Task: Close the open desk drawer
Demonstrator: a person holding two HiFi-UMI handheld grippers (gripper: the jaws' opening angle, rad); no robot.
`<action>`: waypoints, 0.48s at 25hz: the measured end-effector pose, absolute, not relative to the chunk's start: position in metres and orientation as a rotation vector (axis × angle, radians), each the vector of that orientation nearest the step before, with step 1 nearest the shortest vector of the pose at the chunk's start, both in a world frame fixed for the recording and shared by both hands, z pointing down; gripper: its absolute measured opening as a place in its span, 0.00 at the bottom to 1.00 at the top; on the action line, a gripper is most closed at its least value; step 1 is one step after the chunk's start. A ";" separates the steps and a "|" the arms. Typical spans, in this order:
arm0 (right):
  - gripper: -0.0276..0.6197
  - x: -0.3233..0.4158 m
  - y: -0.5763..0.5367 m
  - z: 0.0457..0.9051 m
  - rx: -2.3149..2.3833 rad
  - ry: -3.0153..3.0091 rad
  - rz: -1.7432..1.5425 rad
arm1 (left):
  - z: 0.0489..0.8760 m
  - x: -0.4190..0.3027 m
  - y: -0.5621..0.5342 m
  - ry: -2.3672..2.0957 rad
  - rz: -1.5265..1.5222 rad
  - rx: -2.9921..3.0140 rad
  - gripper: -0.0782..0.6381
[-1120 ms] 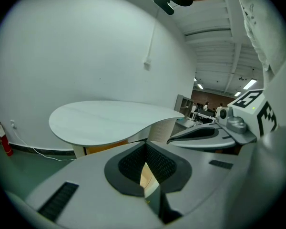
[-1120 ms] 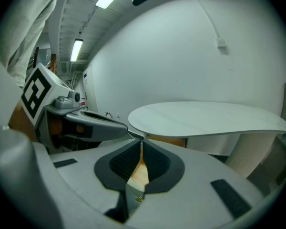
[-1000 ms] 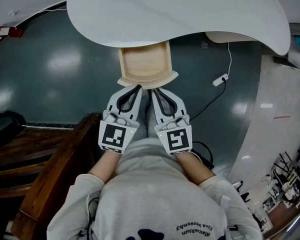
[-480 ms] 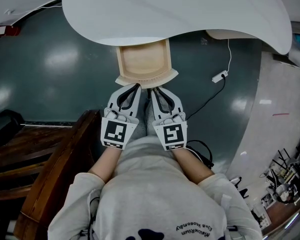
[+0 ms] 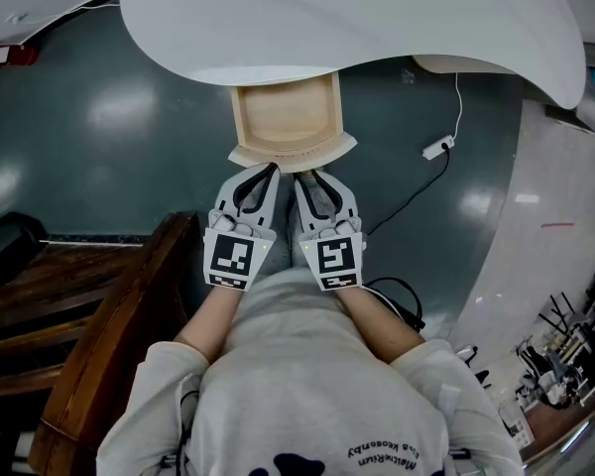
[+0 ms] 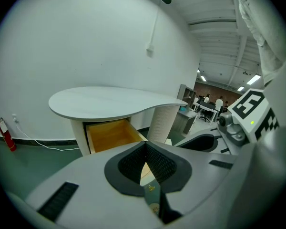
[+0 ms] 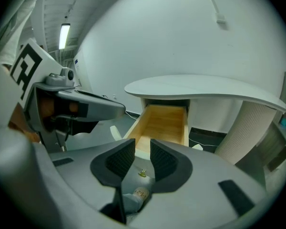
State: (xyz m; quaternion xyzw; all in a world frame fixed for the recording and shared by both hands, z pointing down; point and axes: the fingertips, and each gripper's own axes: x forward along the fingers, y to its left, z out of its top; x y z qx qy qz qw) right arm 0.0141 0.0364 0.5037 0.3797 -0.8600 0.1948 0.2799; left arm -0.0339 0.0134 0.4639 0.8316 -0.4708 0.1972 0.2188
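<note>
The wooden drawer (image 5: 283,117) stands pulled out from under the white desk top (image 5: 347,28), its curved front (image 5: 293,155) toward me. It also shows in the left gripper view as the drawer (image 6: 112,135), and in the right gripper view as the drawer (image 7: 162,123). My left gripper (image 5: 270,173) hangs just short of the drawer front, its pads meeting at the tips with nothing between them (image 6: 145,144). Beside it, my right gripper (image 5: 312,178) has just been opening its jaws. Its pads (image 7: 164,159) stand apart and hold nothing, and the drawer front shows through the gap.
A dark wooden chair (image 5: 109,335) stands at my left. A white cable with a plug (image 5: 436,153) lies on the green floor right of the drawer. The desk's ribbed pedestal (image 7: 250,128) rises to the right. A red fire extinguisher (image 6: 6,136) leans by the wall.
Both grippers have sunk a little in front of the drawer. The right gripper's jaws have parted. The drawer has not moved.
</note>
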 end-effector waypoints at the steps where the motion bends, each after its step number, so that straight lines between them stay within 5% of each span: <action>1: 0.18 0.014 0.038 0.507 1.009 -2.301 0.520 | 0.466 -0.034 0.014 -1.302 0.551 2.299 0.12; 12: 0.22 0.027 0.047 0.547 0.982 -2.178 0.600 | 0.494 -0.034 0.022 -1.281 0.590 2.261 0.12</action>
